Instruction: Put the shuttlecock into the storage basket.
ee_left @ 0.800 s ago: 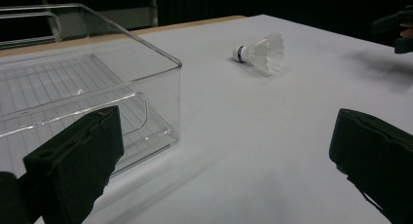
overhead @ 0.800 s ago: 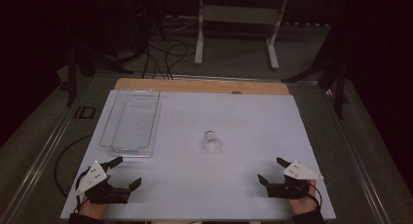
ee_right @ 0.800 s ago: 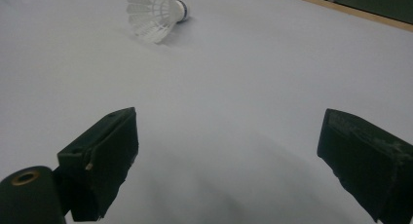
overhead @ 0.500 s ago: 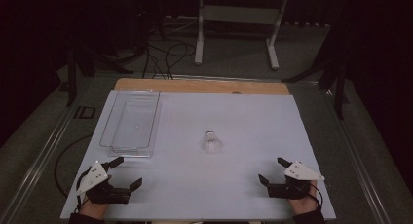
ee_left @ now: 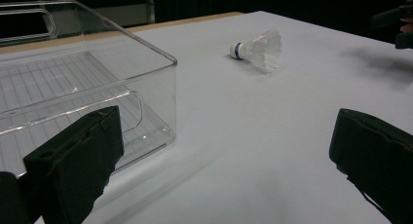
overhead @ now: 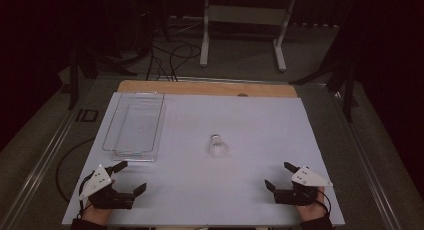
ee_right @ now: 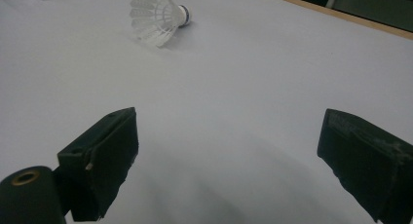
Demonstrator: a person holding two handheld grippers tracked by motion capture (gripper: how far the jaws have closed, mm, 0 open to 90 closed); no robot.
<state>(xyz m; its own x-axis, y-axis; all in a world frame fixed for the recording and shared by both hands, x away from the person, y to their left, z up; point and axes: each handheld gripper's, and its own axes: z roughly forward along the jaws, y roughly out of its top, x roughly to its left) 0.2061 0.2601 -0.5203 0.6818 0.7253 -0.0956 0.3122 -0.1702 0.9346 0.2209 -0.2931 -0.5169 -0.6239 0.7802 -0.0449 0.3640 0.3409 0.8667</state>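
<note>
High view overhead, tool views low — all share shuttlecock (overhead: 216, 147).

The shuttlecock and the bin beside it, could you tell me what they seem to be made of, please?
Shuttlecock: white, faintly see-through skirt, likely plastic or feather; white cap with a blue band. Bin: clear, glossy hard plastic, the ribbed bottom showing through its walls.

**Count of things on the table**

One white shuttlecock (overhead: 216, 147) near the table's middle. One clear plastic bin (overhead: 135, 125) toward the far left corner. Two handheld grippers, left gripper (overhead: 131, 177) and right gripper (overhead: 280, 176), at the near edge.
</note>
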